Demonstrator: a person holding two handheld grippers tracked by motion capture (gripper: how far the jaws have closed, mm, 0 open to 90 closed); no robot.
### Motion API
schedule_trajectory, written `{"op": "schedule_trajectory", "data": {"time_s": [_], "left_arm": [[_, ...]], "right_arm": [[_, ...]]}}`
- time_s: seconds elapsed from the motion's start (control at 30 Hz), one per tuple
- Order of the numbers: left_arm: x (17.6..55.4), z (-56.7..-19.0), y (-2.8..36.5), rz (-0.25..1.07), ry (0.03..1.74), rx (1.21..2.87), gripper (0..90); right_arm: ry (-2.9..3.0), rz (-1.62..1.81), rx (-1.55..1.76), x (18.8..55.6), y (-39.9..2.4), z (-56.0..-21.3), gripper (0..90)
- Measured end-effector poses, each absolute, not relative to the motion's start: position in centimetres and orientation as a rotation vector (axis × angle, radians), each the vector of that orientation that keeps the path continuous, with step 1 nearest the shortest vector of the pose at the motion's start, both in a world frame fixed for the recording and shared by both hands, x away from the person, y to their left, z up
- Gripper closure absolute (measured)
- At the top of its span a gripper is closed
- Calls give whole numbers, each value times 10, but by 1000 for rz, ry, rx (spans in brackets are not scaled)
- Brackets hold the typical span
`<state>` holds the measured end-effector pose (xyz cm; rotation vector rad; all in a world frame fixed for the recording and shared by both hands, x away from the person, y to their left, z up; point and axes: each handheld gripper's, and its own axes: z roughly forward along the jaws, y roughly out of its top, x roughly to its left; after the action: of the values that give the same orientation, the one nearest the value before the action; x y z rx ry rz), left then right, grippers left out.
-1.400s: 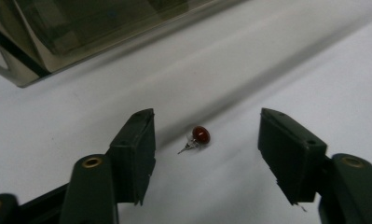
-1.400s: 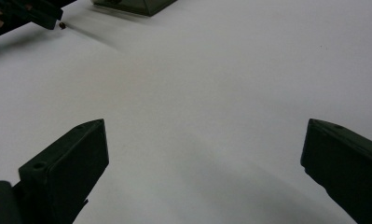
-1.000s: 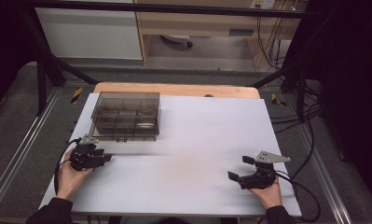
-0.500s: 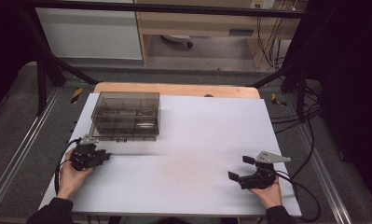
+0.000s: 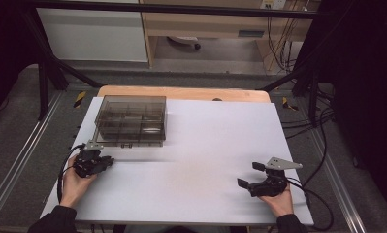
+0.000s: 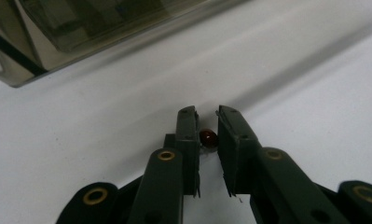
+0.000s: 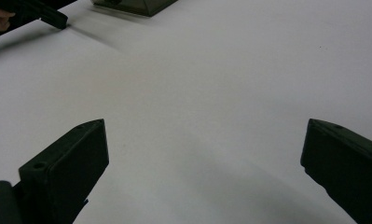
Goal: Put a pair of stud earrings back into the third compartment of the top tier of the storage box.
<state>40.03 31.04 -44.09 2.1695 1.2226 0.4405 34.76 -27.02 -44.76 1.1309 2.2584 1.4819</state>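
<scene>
We see the left gripper (image 6: pixel 207 126) nipped on a small dark red bead (image 6: pixel 208 137), half hidden between its jaws. The right gripper (image 7: pixel 202 154) sits wide open, empty. A smoky plastic box (image 5: pixel 131 120) stands just beyond the left hand (image 5: pixel 74 184).

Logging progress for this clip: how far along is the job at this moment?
Early, by the look of it. Done: the left gripper has closed on a small dark red bead just above the white table. In hand: that bead, beside the smoky compartment box. Left: the box lid looks shut, so nothing seems placed. The right gripper sits open and empty.
</scene>
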Motion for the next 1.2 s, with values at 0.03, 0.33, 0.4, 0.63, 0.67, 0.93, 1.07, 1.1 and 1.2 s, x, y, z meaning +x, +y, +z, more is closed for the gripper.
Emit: {"op": "schedule_trajectory", "data": {"time_s": [0.03,0.33,0.4,0.63,0.67,0.93,1.07,1.1,1.2], "left_arm": [[400,-441,310,440,1223,2169,783],[400,-440,311,430,1224,2161,792],[399,-439,311,429,1221,2159,792],[396,-434,312,422,1219,2136,793],[395,-434,312,422,1219,2134,793],[389,-428,313,404,1212,2112,794],[385,-424,312,401,1201,2103,794],[383,-423,311,399,1199,2102,794],[380,-420,309,397,1189,2099,795]], "right_arm": [[2258,1482,1131,348,-270,-448,15],[2259,1480,1130,348,-270,-448,15],[2259,1481,1130,348,-270,-448,15],[2260,1478,1132,348,-270,-448,15],[2260,1478,1133,348,-270,-448,15],[2261,1477,1133,347,-270,-448,15],[2261,1477,1133,347,-270,-448,15],[2260,1478,1134,347,-270,-447,15],[2262,1475,1130,347,-270,-447,15]]}}
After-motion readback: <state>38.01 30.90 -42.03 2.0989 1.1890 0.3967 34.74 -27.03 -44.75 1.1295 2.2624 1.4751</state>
